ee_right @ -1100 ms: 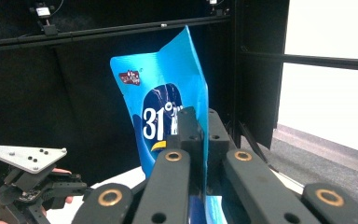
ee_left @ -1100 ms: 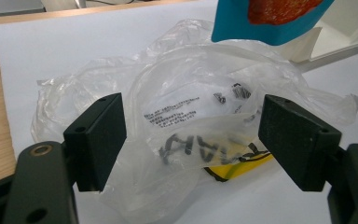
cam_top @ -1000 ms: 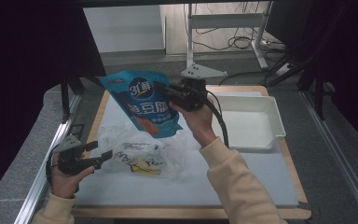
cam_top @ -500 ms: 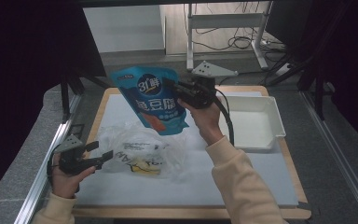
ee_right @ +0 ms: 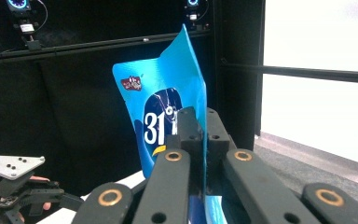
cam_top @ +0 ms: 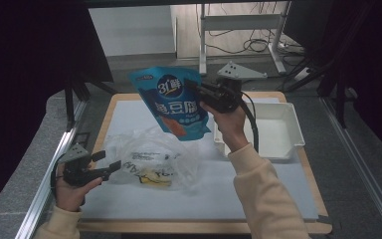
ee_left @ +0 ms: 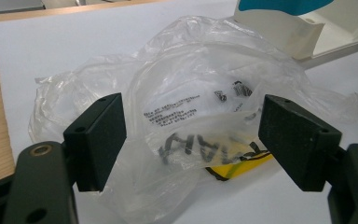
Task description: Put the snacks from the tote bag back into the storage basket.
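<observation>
High view: your right gripper (cam_top: 197, 89) pinches the blue snack pouch (cam_top: 175, 102) in the air, above the clear plastic bag (cam_top: 151, 157) and left of the white tray (cam_top: 283, 134).

Left gripper view: your left gripper (ee_left: 191, 140) is spread around the bag.

Right gripper view: the jaws press together on the pouch (ee_right: 163, 126) edge.
</observation>
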`<state>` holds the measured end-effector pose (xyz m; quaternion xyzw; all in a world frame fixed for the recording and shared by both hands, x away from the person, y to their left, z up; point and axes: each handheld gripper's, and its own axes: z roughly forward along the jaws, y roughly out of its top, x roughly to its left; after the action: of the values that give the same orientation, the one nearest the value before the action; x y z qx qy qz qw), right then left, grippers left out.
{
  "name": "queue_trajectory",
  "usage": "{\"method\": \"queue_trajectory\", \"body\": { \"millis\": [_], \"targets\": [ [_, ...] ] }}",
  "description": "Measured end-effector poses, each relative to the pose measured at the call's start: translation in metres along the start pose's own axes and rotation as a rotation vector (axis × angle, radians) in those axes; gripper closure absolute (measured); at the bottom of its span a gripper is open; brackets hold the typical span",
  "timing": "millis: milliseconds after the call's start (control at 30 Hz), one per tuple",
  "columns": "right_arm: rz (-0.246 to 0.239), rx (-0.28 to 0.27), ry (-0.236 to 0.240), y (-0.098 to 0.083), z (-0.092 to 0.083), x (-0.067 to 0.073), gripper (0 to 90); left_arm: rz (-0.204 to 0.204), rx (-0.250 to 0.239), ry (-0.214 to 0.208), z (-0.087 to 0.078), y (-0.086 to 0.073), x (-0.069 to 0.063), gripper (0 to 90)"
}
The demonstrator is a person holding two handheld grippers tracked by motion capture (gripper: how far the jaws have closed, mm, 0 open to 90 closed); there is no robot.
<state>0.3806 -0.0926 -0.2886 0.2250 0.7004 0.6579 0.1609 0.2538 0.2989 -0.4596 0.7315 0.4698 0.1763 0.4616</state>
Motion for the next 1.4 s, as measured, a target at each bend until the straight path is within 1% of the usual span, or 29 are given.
{"method": "queue_trajectory", "body": {
  "millis": [233, 300, 533, 833, 1033, 1400],
  "targets": [
    [-0.002, -0.008, -0.018, 0.002, -0.009, -0.009, 89.2, -0.003, 0.002, 0.001, 0.0, 0.0, 0.0, 23.6],
    [0.011, -0.006, -0.024, 0.003, -0.012, -0.012, 89.2, -0.003, 0.002, 0.001, 0.0, 0.0, 0.001, 23.5],
    [0.005, -0.006, -0.04, 0.004, -0.017, -0.018, 89.2, -0.002, 0.002, 0.002, 0.0, 0.0, 0.0, 23.4],
    [0.004, -0.022, -0.055, 0.006, -0.026, -0.025, 89.1, -0.001, 0.002, 0.002, 0.0, 0.0, 0.0, 23.5],
    [0.007, -0.029, -0.064, 0.007, -0.029, -0.029, 89.2, 0.005, 0.006, 0.005, 0.0, 0.0, 0.0, 23.5],
    [0.002, -0.035, -0.089, 0.009, -0.034, -0.038, 89.1, 0.001, 0.003, 0.003, 0.0, 0.0, 0.0, 23.4]
  ]
}}
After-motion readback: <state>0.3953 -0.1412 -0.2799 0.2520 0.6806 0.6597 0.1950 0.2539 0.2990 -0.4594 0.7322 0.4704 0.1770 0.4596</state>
